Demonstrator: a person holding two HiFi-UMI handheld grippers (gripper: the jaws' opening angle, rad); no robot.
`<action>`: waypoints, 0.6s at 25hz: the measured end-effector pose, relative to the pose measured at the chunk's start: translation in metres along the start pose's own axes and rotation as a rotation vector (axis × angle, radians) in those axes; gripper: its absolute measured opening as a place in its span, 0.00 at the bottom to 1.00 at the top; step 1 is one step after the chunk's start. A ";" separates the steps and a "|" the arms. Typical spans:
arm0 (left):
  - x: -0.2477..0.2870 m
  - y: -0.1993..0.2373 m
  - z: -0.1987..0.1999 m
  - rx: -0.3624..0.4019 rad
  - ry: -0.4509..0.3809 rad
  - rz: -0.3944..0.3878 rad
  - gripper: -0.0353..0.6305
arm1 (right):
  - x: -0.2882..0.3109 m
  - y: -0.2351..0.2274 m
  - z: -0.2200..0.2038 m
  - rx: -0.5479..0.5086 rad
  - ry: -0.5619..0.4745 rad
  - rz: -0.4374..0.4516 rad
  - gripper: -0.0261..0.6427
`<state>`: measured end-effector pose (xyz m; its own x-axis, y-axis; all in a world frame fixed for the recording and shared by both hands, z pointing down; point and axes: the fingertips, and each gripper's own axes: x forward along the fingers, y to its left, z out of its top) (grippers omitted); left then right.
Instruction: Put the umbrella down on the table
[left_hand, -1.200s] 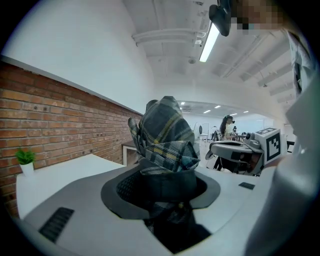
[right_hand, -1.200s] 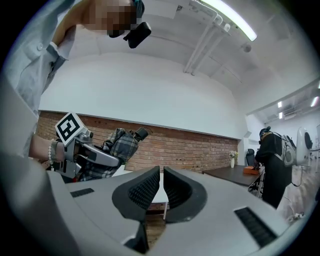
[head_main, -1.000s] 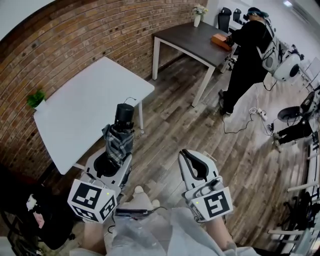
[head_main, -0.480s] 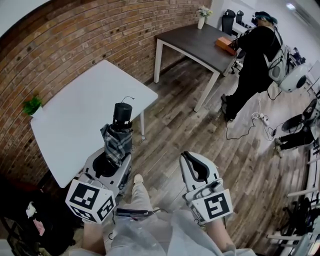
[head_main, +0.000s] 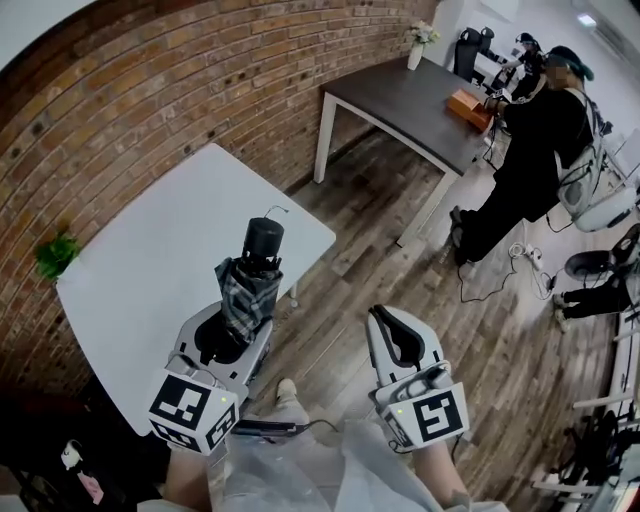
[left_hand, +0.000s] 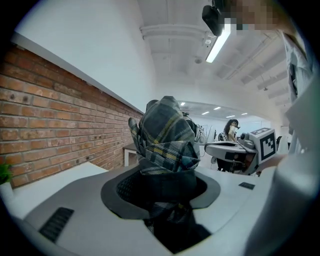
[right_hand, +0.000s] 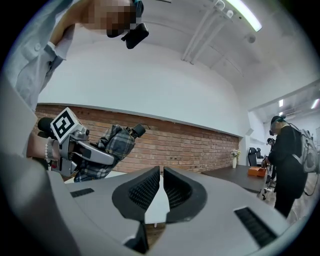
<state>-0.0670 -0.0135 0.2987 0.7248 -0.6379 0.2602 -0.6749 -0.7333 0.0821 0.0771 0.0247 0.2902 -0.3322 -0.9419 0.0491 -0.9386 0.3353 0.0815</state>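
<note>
A folded plaid umbrella (head_main: 245, 290) with a black handle (head_main: 263, 240) stands up out of my left gripper (head_main: 222, 338), whose jaws are shut on its cloth body. In the left gripper view the umbrella (left_hand: 167, 140) fills the space between the jaws. Its handle end hangs over the near edge of the white table (head_main: 150, 270). My right gripper (head_main: 398, 335) is beside it over the wooden floor, shut and empty. The right gripper view shows its pads (right_hand: 150, 187) almost touching and, to the left, the umbrella (right_hand: 114, 142) in the left gripper (right_hand: 85, 150).
A brick wall (head_main: 150, 90) runs behind the white table, with a small green plant (head_main: 55, 255) at its far left corner. A dark table (head_main: 410, 100) carries an orange box (head_main: 468, 103) and a vase (head_main: 418, 35). A person (head_main: 540, 140) stands by it; cables (head_main: 500, 270) lie on the floor.
Both grippers have moved toward the white table with the umbrella still held. The table's corner now lies closer, under the umbrella's handle end.
</note>
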 end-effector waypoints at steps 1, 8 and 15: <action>0.008 0.011 0.003 0.005 0.005 -0.002 0.36 | 0.015 -0.002 0.002 0.000 0.001 0.000 0.12; 0.024 0.032 0.006 -0.003 0.016 -0.001 0.36 | 0.046 -0.006 0.005 -0.001 0.010 0.015 0.12; 0.058 0.081 0.015 -0.026 0.030 0.007 0.36 | 0.108 -0.023 0.006 -0.006 0.026 0.034 0.12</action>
<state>-0.0776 -0.1132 0.3060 0.7161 -0.6352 0.2894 -0.6833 -0.7225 0.1051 0.0617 -0.0850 0.2878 -0.3611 -0.9293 0.0779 -0.9263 0.3671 0.0854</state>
